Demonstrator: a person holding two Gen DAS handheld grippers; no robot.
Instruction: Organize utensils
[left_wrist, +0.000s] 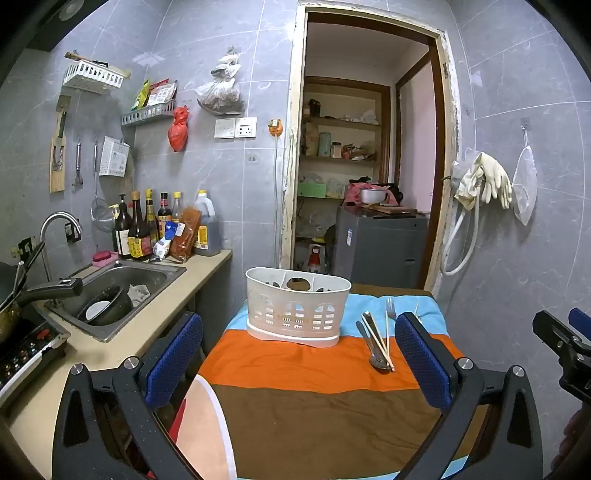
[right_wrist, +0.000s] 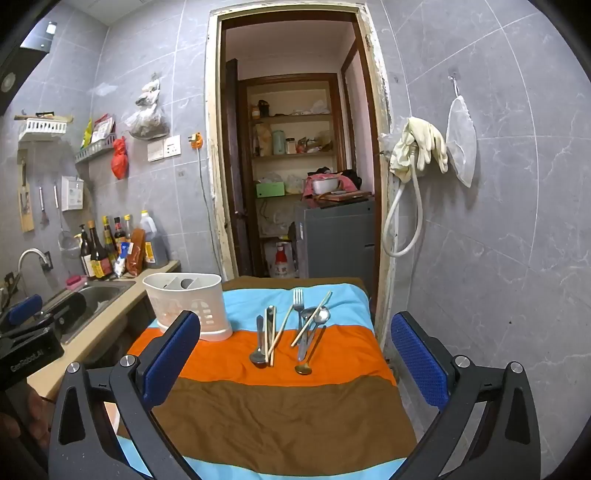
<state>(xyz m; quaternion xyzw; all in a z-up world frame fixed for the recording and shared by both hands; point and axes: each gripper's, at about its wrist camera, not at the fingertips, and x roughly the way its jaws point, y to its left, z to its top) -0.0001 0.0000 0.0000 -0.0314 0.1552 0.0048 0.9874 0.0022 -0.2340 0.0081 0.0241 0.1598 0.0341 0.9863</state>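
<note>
A white slotted utensil basket (left_wrist: 297, 308) (right_wrist: 188, 304) stands upright on the striped cloth (left_wrist: 295, 369) (right_wrist: 280, 406), at its far left. To its right lie loose utensils: a spoon (right_wrist: 258, 343) with chopsticks (right_wrist: 271, 334), a fork (right_wrist: 298, 306), more spoons (right_wrist: 314, 321) and a gold spoon (right_wrist: 303, 367). The left wrist view shows the spoon and chopsticks (left_wrist: 378, 341). My left gripper (left_wrist: 295, 354) hangs open above the cloth, short of the basket. My right gripper (right_wrist: 291, 362) is open too, near the utensils, with nothing between its fingers.
A counter with a steel sink (left_wrist: 118, 284), a pan handle (left_wrist: 48, 290), a stove (left_wrist: 26, 350) and bottles (left_wrist: 147, 229) runs along the left. A tiled wall (right_wrist: 498, 258) closes the right. Behind the table is a doorway (right_wrist: 295, 166) with shelves.
</note>
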